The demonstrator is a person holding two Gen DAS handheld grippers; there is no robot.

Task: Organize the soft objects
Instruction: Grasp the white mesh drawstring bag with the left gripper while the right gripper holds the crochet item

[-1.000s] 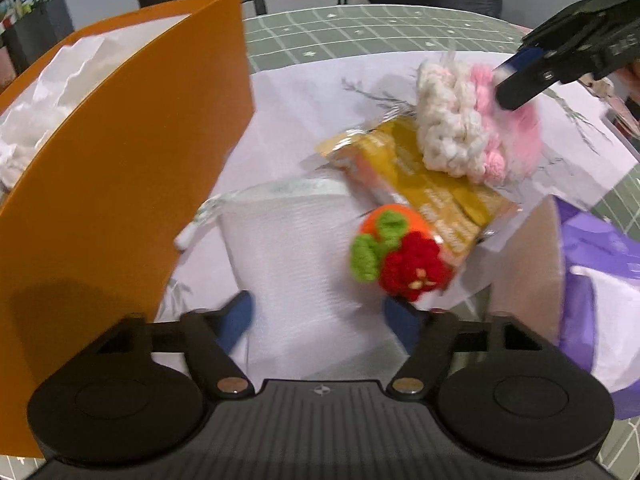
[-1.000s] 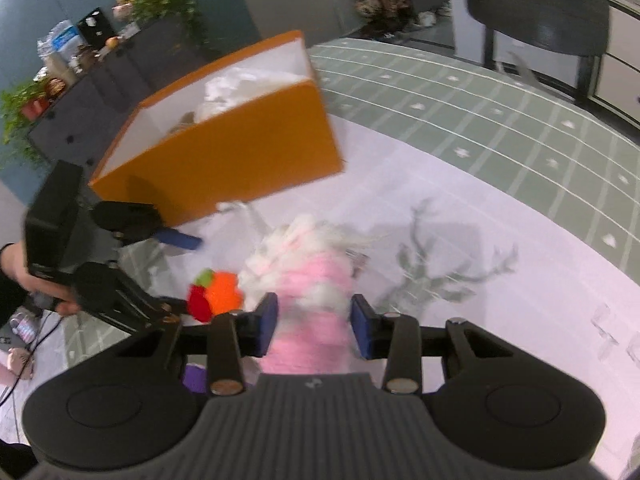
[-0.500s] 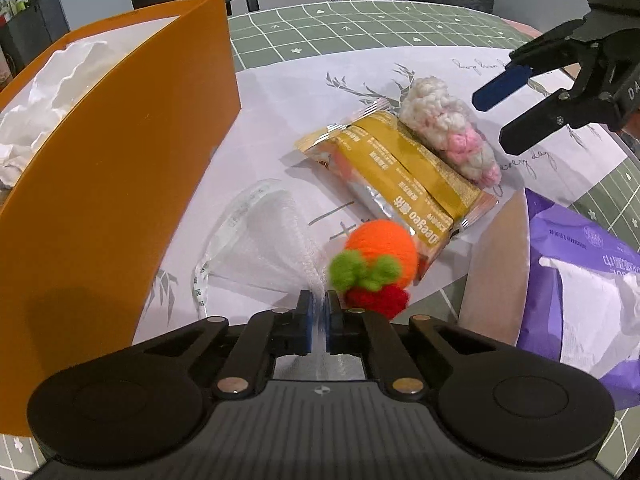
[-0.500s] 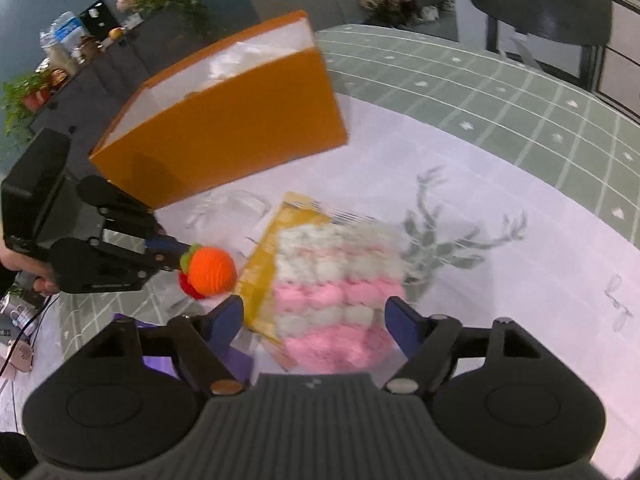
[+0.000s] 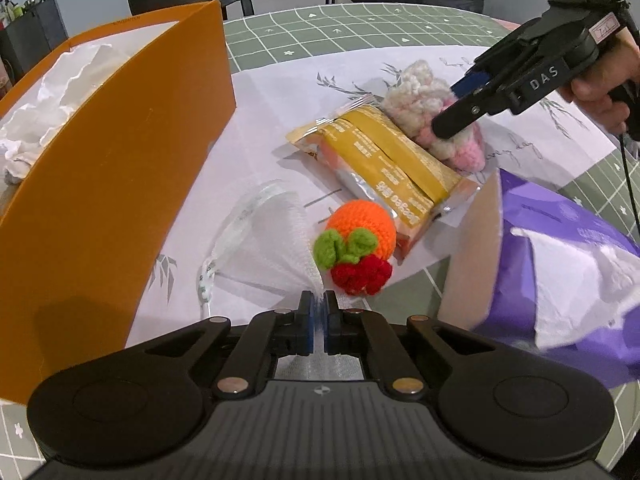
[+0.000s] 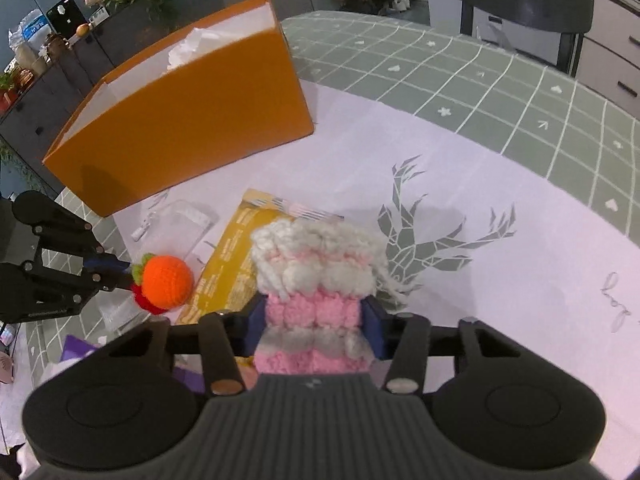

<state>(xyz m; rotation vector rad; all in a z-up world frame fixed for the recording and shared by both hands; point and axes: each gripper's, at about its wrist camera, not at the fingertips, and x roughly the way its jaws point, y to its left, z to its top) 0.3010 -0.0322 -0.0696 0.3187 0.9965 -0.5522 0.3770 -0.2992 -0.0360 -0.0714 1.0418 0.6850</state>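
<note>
My left gripper [image 5: 319,312] is shut on the near edge of a white mesh pouch [image 5: 272,248], which bunches up between the pads. Just right of it lies an orange crocheted fruit [image 5: 360,228] with green leaves and a red bit. A pink and white knitted piece [image 6: 316,272] lies partly on a yellow snack packet [image 5: 384,164]. My right gripper [image 6: 316,324] straddles the knit's near end, its jaws closing, with the blue pads pressing on both sides. In the left wrist view the right gripper [image 5: 454,104] comes in from the right, held by a hand.
An orange box [image 5: 120,152] with crumpled white paper [image 5: 52,100] inside stands along the left. A purple bag [image 5: 560,240] with white paper lies at the right. Under everything are a white printed sheet [image 6: 480,208] and a green checked cloth [image 6: 440,80]. Dark chairs stand behind the table.
My left gripper shut on the mesh pouch and has stayed put. The right gripper let the knit piece down, opened wide, then came down and closed around it again.
</note>
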